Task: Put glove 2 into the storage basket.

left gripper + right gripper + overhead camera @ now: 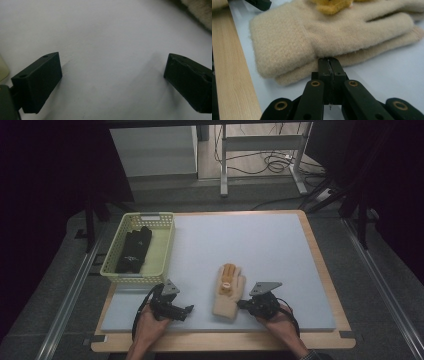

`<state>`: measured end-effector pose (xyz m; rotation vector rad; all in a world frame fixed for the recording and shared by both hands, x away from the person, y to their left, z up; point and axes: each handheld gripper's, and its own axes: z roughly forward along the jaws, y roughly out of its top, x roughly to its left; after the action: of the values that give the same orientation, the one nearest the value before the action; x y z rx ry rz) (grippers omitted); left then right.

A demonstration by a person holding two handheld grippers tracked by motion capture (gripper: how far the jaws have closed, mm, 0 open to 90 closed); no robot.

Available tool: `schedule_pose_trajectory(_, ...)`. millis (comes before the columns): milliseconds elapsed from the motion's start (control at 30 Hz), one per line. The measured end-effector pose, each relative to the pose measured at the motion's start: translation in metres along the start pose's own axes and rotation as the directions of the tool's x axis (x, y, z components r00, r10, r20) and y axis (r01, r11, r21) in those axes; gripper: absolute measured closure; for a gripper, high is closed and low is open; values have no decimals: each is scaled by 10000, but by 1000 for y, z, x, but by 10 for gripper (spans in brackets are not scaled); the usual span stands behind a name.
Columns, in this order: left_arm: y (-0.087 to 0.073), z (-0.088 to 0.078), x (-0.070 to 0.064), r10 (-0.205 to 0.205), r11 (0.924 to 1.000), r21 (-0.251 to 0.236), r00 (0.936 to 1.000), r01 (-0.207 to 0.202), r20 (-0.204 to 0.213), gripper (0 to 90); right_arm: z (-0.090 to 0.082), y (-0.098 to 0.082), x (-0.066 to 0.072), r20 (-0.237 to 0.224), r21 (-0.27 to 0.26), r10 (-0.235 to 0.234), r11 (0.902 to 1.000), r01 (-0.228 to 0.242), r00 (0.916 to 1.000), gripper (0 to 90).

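Observation:
A beige knitted glove (227, 292) with an orange patch lies flat on the pale blue mat (250, 240), fingers pointing away from me. My right gripper (242, 304) sits at the glove's right side near the cuff. In the right gripper view the glove (312, 37) lies just beyond my right gripper (329, 61). The jaws are shut flat against each other, their tips touching the glove's folded edge, and I see no fabric between them. My left gripper (186, 311) rests on the mat left of the glove. It (112, 75) stands open over bare mat, with the glove's cuff (200, 10) at the far right.
A pale yellow basket (112, 270) at the mat's left side holds a black glove (134, 251). The table's wooden border (232, 75) runs along the near edge. Beyond the table stands a metal desk frame (260, 150) with cables on the floor.

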<state>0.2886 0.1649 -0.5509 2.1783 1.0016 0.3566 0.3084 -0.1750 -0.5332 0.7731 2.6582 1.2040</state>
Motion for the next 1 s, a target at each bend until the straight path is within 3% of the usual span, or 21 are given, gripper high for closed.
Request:
schedule_pose_trajectory(400,-12,-10,12,-157,9999,62,9998,158,-139,8,31,23,14,-126,3,-310,9995,310,9994,878)
schedule_pose_trajectory(567,-10,-11,10,-395,9988,277,9986,406,-358,8,42,32,17,-115,-25,-348,9994,348,9993,875)
schedule_pose_trajectory(800,-13,-10,10,-418,9991,34,9985,419,-356,0,61,48,20,43,-27,-364,9993,364,9993,875)
schedule_pose_trajectory(1000,-13,-10,9,-444,9990,2,9981,445,-431,0,65,51,21,146,-109,-546,9984,548,9984,862)
